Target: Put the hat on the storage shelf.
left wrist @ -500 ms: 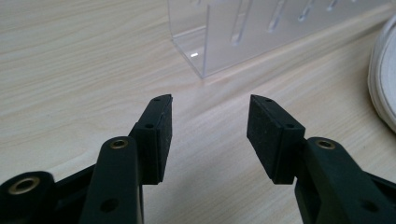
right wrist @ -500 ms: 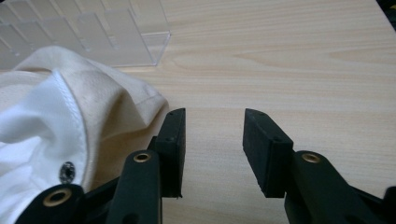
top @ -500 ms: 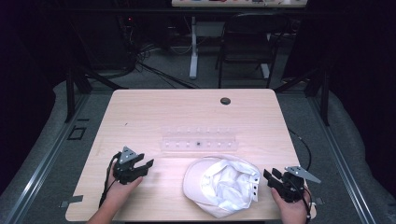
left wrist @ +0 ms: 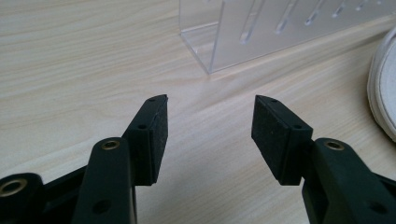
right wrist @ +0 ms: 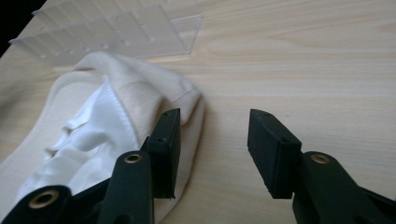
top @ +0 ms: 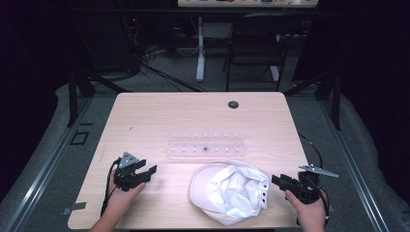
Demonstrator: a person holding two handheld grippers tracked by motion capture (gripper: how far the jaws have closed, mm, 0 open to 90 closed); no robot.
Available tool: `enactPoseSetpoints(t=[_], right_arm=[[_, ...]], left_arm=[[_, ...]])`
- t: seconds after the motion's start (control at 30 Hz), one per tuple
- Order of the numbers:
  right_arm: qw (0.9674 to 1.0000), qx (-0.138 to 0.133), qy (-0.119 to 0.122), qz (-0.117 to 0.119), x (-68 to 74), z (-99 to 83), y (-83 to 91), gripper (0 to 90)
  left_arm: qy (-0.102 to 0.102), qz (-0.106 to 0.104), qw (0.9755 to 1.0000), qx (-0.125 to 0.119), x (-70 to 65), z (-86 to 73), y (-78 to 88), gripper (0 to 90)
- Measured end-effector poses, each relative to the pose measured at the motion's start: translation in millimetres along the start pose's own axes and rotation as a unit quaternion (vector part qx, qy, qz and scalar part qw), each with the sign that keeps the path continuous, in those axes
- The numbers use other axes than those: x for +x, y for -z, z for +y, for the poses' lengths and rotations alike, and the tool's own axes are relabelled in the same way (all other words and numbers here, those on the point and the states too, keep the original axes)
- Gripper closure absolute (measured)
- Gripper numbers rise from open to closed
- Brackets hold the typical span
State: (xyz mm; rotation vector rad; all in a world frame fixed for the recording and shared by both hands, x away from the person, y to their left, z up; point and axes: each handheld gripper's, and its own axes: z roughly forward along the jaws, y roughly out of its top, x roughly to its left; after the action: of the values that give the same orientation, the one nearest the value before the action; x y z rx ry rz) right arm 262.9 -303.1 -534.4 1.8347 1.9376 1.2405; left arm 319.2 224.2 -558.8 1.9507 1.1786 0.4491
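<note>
White cap [top: 231,192] between left gripper [top: 143,173] and right gripper [top: 280,181], untouched.

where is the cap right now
In the high view the cap lies upside down at the table's near edge, right of centre, just in front of the clear rack, nearer the right gripper.

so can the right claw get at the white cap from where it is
Probably yes. The right claw stands open beside the white cap, one pad already at the cap's edge, with bare table around and nothing between them.
</note>
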Motion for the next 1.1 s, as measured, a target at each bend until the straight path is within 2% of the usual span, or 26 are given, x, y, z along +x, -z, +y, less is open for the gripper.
enactPoseSetpoints(t=[0.1,0.17,0.23,0.37,0.4,0.43,0.47,0.5,0.53,0.73,0.8,0.83,0.87,0.9,1.0,1.1], right_arm=[[0.9992,0.023,-0.009,0.030,2.3,5.1,2.1,53.8],[0.9986,0.039,-0.006,0.036,2.9,10.6,5.9,51.8],[0.9986,0.036,-0.011,0.036,3.7,11.4,6.4,51.5],[0.9974,0.046,-0.018,0.052,4.5,16.2,11.4,50.4],[0.9965,0.053,-0.019,0.062,4.5,17.1,12.8,50.2],[0.9942,0.066,-0.025,0.081,5.8,17.8,14.0,48.9],[0.9929,0.086,-0.016,0.080,5.4,19.1,16.3,48.1],[0.9929,0.086,-0.016,0.080,5.4,19.1,16.3,48.1],[0.9912,0.084,-0.028,0.098,6.7,17.8,14.9,47.9],[0.9870,0.113,-0.033,0.109,9.8,14.9,14.4,47.4],[0.9863,0.115,-0.037,0.112,9.6,14.0,12.9,47.4],[0.9856,0.130,-0.030,0.104,8.5,14.6,13.2,47.5],[0.9840,0.128,-0.043,0.116,9.1,12.8,10.4,47.5],[0.9828,0.138,-0.048,0.113,10.8,11.2,7.1,47.8],[0.9812,0.147,-0.048,0.116,11.3,9.7,3.6,47.7],[0.9788,0.157,-0.058,0.118,12.5,7.5,-1.6,47.5]], left_arm=[[-0.015,-0.001,0.9999,0.002,-3.7,0.3,-1.7,46.5],[-0.025,-0.001,0.9997,0.005,-6.2,0.1,-2.5,46.6],[-0.031,-0.001,0.9995,0.006,-7.7,0.0,-2.9,46.6],[-0.030,-0.002,0.9995,0.007,-8.6,-0.2,-4.1,46.6],[-0.030,-0.003,0.9995,0.008,-8.5,-0.3,-4.1,46.6],[-0.032,-0.003,0.9994,0.010,-8.2,-0.5,-3.8,46.6],[-0.032,-0.003,0.9994,0.010,-8.2,-0.5,-3.8,46.5],[-0.030,-0.003,0.9995,0.009,-8.3,-0.5,-4.0,46.5],[-0.032,-0.004,0.9994,0.010,-8.3,-0.6,-3.9,46.6],[-0.035,-0.003,0.9993,0.013,-9.1,-1.0,-5.3,46.6],[-0.034,-0.002,0.9993,0.014,-8.9,-1.2,-5.9,46.5],[-0.034,-0.002,0.9993,0.015,-8.7,-1.3,-6.1,46.6],[-0.034,-0.002,0.9993,0.014,-8.6,-1.4,-6.4,46.5],[-0.034,-0.001,0.9993,0.014,-8.5,-1.4,-6.5,46.5],[-0.033,-0.002,0.9993,0.014,-8.4,-1.5,-6.6,46.5],[-0.045,0.005,0.9989,0.014,-10.4,-1.9,-7.3,46.5]])
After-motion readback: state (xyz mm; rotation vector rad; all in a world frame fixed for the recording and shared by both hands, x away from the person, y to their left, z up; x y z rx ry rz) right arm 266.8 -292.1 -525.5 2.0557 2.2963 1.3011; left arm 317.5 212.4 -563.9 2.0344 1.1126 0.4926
